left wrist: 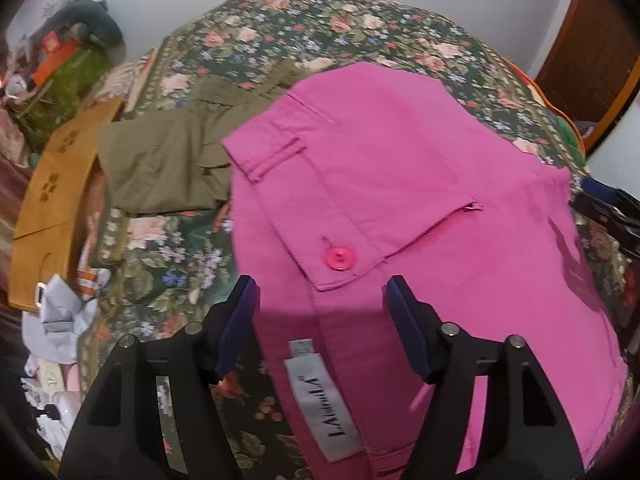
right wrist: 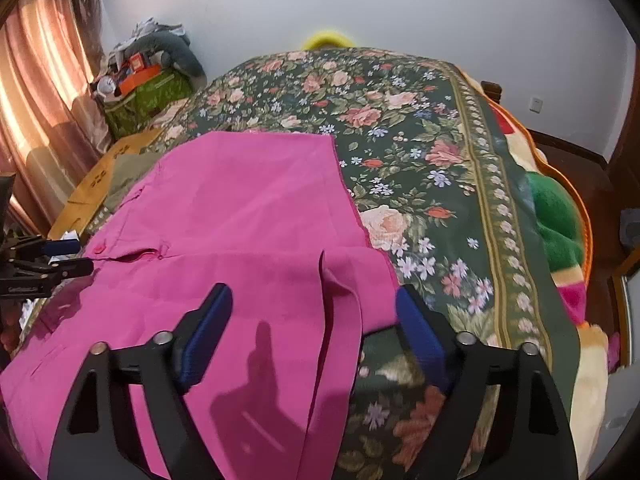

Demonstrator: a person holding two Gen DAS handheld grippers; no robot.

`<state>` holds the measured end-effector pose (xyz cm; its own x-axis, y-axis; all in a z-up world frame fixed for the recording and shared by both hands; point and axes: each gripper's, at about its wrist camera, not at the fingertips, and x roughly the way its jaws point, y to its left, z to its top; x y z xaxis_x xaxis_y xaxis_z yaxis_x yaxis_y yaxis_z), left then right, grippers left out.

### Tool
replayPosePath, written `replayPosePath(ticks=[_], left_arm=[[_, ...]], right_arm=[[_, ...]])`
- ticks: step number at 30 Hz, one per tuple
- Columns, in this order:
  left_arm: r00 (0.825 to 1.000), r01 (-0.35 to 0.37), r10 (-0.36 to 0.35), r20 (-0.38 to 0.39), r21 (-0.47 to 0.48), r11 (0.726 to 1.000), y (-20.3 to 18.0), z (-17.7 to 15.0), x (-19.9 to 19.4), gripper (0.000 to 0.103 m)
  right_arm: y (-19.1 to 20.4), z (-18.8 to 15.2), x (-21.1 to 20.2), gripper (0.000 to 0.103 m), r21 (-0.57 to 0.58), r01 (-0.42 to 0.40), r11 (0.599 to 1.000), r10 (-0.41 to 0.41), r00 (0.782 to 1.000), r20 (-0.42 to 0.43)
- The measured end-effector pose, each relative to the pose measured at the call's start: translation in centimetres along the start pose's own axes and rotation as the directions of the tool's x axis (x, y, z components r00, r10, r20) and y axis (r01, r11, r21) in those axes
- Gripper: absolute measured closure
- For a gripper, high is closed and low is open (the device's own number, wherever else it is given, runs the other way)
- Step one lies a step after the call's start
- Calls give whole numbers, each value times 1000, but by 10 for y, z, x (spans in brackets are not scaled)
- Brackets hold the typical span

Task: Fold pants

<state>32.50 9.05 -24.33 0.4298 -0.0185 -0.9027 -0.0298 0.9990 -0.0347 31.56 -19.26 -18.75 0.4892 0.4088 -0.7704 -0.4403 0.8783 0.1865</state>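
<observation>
Pants [left wrist: 400, 184] on the bedspread [right wrist: 420, 152], second folded garment [left wrist: 160, 164] just left, touching them

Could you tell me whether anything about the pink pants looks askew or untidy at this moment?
Yes. On the pink pants, the near right corner is creased and bunched in a raised ridge rather than lying flat on the floral bedspread. The white label also shows at the waist.

Floral bedspread [right wrist: 420, 128] — olive garment [left wrist: 160, 164], cardboard box [left wrist: 52, 204] beside it — pink curtain [right wrist: 36, 92].

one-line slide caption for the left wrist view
Open left gripper poised over pink pants' labelled waistband on floral bedspread.
</observation>
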Motion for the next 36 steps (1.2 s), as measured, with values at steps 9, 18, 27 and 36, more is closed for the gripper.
replayPosePath(ticks=[9, 18, 27, 36], left_arm=[[998, 47, -47, -47, -1, 999, 0, -5, 13, 39], [998, 42, -42, -43, 4, 999, 2, -12, 8, 59], [1000, -28, 28, -2, 11, 1000, -3, -21, 8, 59], [1000, -23, 23, 13, -3, 1000, -1, -23, 8, 59]], right_arm=[[-6, 4, 30, 67, 31, -66, 997, 68, 994, -81], [3, 1, 44, 95, -23, -76, 997, 73, 989, -130], [5, 3, 42, 97, -67, 9, 998, -14, 997, -75], [8, 3, 41, 97, -84, 42, 996, -48, 997, -68]])
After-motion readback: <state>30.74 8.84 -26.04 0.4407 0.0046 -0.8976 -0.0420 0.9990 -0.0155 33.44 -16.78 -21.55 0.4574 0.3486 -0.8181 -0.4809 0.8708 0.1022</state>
